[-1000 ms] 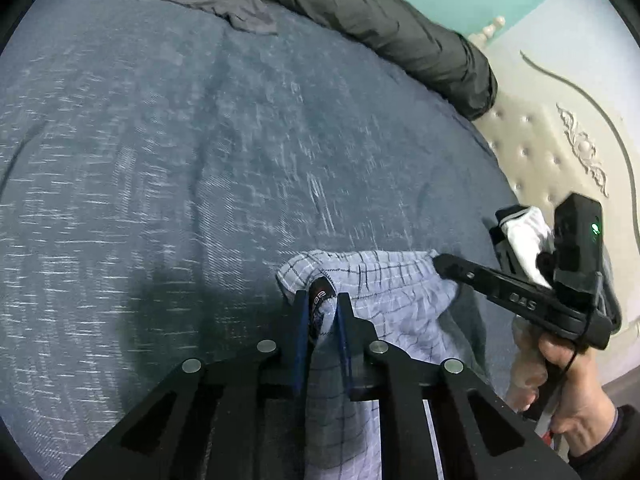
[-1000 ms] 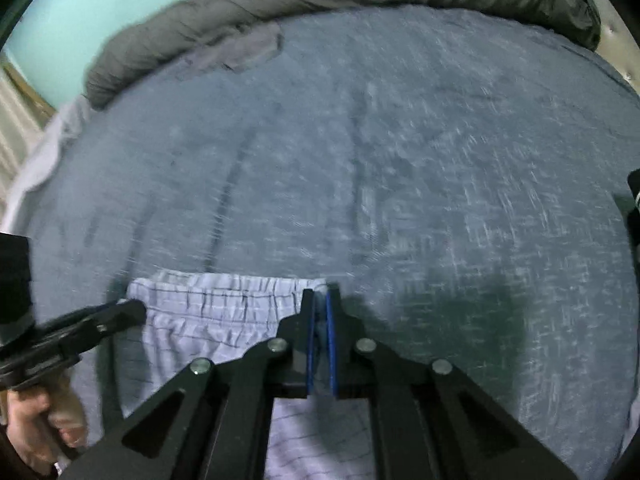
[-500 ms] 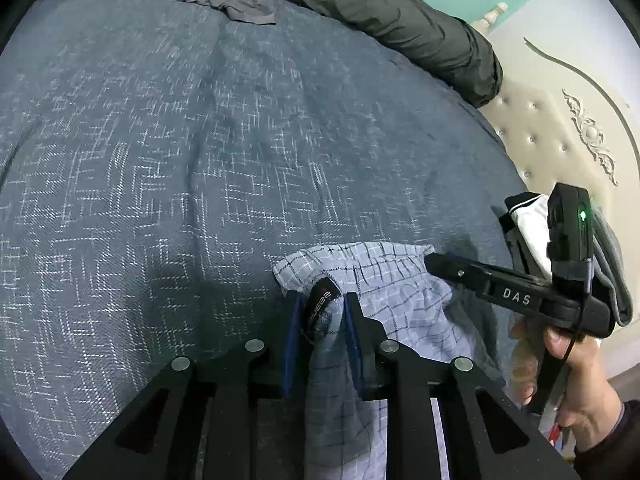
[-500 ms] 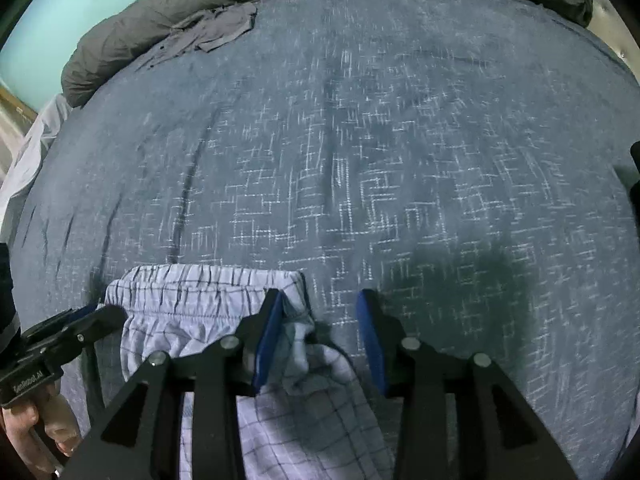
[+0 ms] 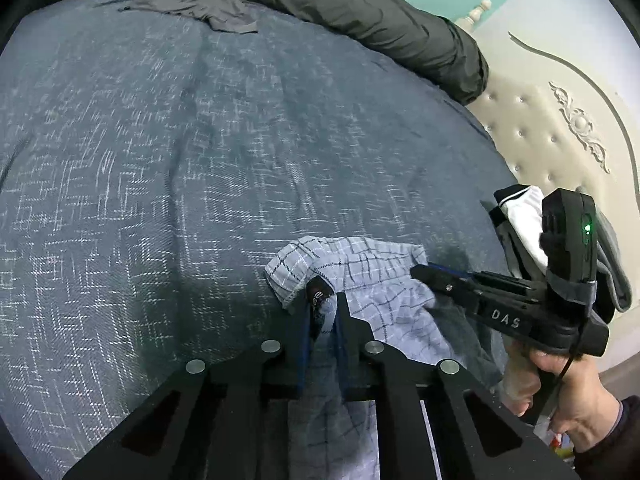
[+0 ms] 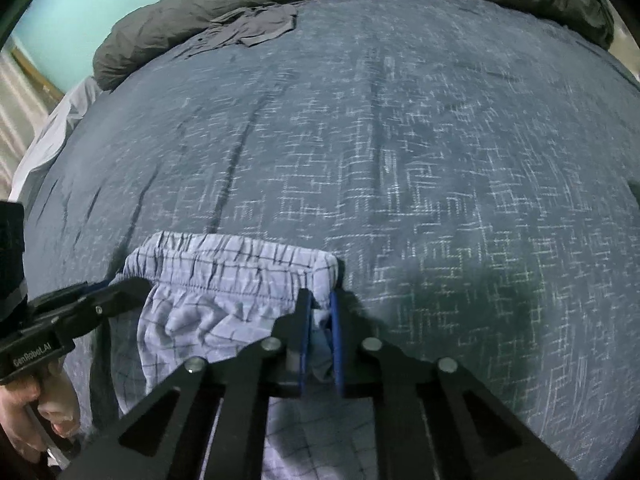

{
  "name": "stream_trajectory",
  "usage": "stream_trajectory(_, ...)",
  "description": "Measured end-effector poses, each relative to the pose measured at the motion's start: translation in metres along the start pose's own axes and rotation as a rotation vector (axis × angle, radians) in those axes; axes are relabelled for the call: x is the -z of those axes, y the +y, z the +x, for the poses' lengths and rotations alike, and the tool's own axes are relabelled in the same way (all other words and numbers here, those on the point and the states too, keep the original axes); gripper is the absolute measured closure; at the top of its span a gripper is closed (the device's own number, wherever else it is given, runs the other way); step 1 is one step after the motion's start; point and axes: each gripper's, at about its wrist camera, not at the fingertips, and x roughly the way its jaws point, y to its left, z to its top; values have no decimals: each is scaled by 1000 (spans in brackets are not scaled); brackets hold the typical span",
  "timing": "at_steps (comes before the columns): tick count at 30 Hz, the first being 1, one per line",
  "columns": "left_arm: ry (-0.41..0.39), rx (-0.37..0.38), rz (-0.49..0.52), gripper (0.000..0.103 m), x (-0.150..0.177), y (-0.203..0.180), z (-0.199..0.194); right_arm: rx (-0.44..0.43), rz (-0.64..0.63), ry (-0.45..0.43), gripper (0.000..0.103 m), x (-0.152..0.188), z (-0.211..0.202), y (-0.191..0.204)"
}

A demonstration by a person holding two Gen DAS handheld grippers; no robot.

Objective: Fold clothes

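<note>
My left gripper [image 5: 322, 316] and right gripper [image 6: 319, 312] are closing, each pinching the shorts [image 6: 224, 280] waistband. Gray garment [image 5: 200, 8] upper left, clear.

Open room: wide stretch of blue bedspread [image 5: 200, 184] ahead of both tools, flat, bare from near edge to far side.
Far edge: blocked by long dark duvet [image 5: 360, 4] rolled along whole back of bed; small grey garment [image 5: 200, 4] lying just in front of it, left of centre.
Right side: padded headboard [image 5: 560, 128] close behind stack of clothes [image 5: 524, 212] at bed's edge; narrow passage there.
Near edge: checked shorts [image 6: 224, 280] spread across, left tool [image 5: 322, 316] and right tool [image 6: 320, 320] each closing on a corner of its waistband.
Between tools: only shorts' slack cloth; sideways path otherwise free.
</note>
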Motion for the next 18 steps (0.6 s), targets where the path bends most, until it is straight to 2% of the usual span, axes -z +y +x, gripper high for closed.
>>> stream_trajectory(4, -19, -1, 13, 94, -1, -7, -13, -47, 5, -54, 96, 6, -16, 2)
stream_trajectory(8, -46, 2, 30, 94, -2, -18, -34, -85, -17, -137, 96, 12, -49, 6)
stream_trajectory(18, -141, -5, 110, 94, -8, -66, -113, -127, -75, -304, 97, 16, -137, 30)
